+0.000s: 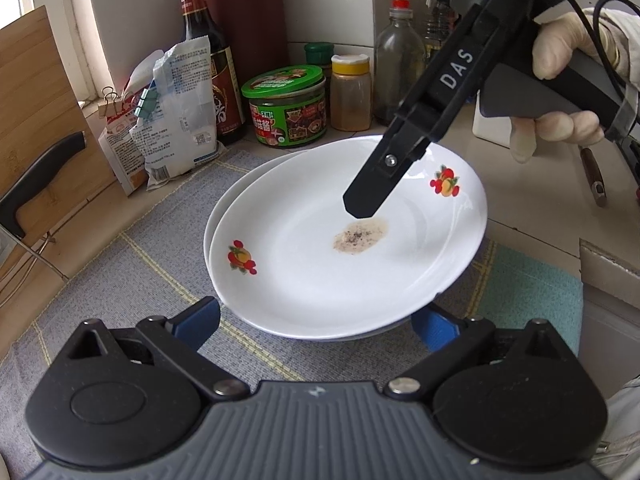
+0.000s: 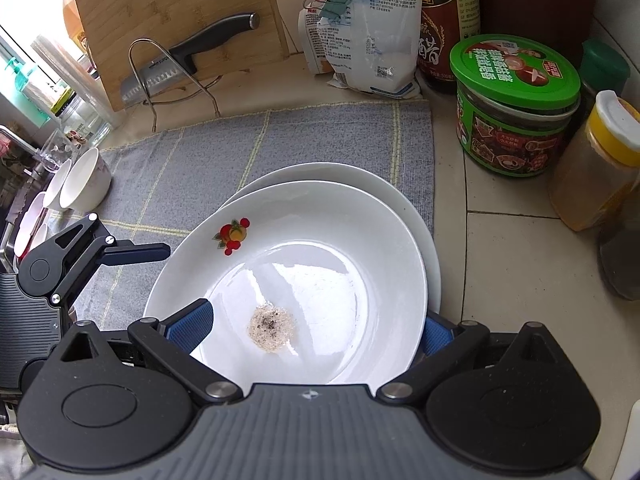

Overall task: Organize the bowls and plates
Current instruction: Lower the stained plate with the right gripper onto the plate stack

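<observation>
Behind the stacked plates point(image 2: 328, 240) a row of jars point(image 2: 516, 108), a sauce bottle point(image 2: 448, 20) and a clipped bag point(image 2: 368, 28) walls off the back of the worktop point(image 2: 500, 248). The grey mat point(image 2: 192, 160) lies bare to the plates' left, up to the bowls point(image 2: 86, 184) at its far edge. The knife rack point(image 2: 176, 60) stands just beyond the mat

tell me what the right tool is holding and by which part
Nothing clamped: the right tool is open, its fingers straddling the top plate's near rim.
</observation>
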`<action>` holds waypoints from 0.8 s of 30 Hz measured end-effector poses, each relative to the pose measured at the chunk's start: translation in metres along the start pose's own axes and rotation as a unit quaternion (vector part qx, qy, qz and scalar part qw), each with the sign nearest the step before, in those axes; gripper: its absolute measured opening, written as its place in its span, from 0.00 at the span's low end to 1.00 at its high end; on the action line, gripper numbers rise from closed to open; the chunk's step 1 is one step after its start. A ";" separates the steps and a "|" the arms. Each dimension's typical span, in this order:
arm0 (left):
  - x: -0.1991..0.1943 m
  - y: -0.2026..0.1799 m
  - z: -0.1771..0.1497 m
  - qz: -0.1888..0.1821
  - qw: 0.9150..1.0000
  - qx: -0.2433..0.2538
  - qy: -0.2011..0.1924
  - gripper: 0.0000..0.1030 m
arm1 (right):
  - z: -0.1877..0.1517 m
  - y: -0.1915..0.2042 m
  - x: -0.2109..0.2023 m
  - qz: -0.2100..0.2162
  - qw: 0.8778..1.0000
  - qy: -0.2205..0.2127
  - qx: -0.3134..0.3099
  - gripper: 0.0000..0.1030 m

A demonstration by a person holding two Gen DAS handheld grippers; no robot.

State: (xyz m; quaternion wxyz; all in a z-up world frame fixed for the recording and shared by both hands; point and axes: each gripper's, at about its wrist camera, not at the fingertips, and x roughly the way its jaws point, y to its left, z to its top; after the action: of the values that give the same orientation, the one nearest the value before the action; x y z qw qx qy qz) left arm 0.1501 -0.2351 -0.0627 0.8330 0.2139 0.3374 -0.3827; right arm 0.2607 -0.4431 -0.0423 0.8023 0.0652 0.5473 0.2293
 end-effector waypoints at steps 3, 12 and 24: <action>0.000 0.000 0.000 0.000 1.000 -0.003 0.000 0.99 | -0.002 0.000 -0.002 0.000 1.000 -0.003 0.000 1.00; -0.001 -0.003 0.001 0.002 1.000 0.000 -0.004 0.99 | -0.007 0.003 -0.005 -0.006 1.000 -0.008 -0.004 1.00; -0.003 -0.006 -0.001 0.009 1.000 0.001 -0.011 0.99 | -0.012 0.009 -0.005 -0.028 0.999 -0.013 -0.023 1.00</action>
State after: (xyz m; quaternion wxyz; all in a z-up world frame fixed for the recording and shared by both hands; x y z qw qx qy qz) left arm 0.1435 -0.2366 -0.0616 0.8400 0.2139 0.3257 -0.3776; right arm 0.2459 -0.4390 -0.0396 0.8165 0.0345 0.5334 0.2182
